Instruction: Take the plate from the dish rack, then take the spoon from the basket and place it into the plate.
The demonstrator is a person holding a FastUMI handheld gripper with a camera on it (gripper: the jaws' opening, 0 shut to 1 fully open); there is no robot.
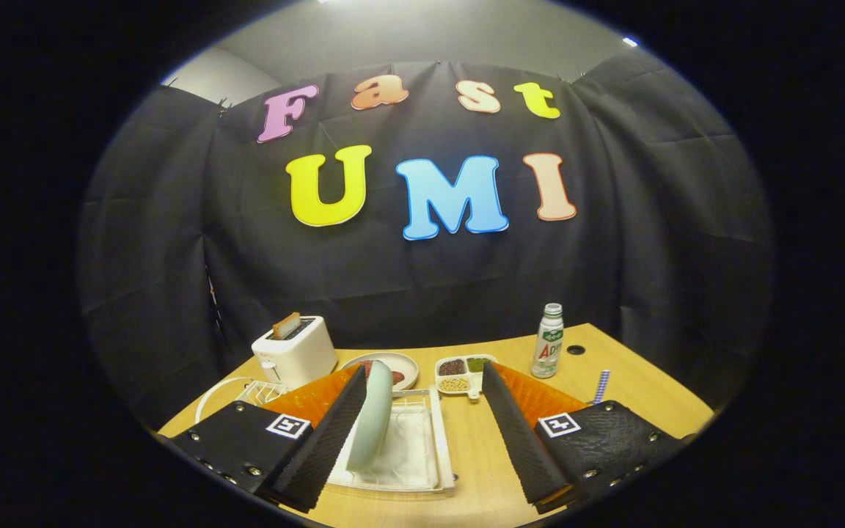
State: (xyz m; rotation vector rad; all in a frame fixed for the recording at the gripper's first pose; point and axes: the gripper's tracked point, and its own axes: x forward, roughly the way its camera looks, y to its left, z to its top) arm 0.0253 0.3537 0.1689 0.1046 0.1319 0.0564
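Note:
A pale green plate (372, 418) stands on edge in the white dish rack (433, 469), which sits on the wooden table just ahead of me. My gripper (422, 411) is open, its two black fingers spread wide. The plate rests right against the inner face of the left finger (327, 447). The right finger (521, 440) stands well apart from it. A white wire basket (243, 392) lies behind the left finger, mostly hidden; I cannot make out the spoon.
A white toaster (294, 352) with a slice of toast stands at the back left. Beyond the rack are a plate with dark food (393, 367), a divided dish of grains (464, 374), a bottle (548, 341) and a blue-striped straw (601, 386).

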